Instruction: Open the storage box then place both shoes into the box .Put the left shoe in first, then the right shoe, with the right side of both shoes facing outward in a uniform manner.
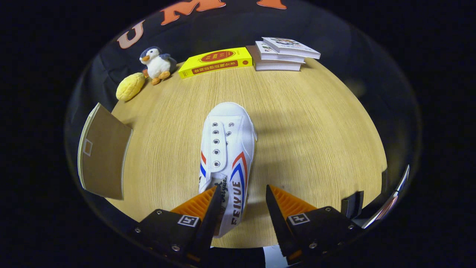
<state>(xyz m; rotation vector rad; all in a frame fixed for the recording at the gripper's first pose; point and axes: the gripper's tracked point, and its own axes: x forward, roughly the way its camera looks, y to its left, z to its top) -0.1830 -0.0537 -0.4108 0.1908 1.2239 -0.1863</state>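
The gripper stood open over the heel of a white shoe; its left finger seemed to touch the shoe's collar. The shoe lay on the wooden table, toe toward a yellow book.

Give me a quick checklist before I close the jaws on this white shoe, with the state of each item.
1. Gripper open: ok, the jaws stand apart.
2. White shoe between the jaws: ok, its heel end lies in the gap, nearer one jaw.
3. Both jaws pressing on the shoe: not ok, the far jaw is clear of it.
4. Shoe flat on the wooden table, toe pointing away: ok.
5. Which shoe, left or right: cannot tell.
6. Cardboard panel off to the side belongs to an opened box: cannot tell.
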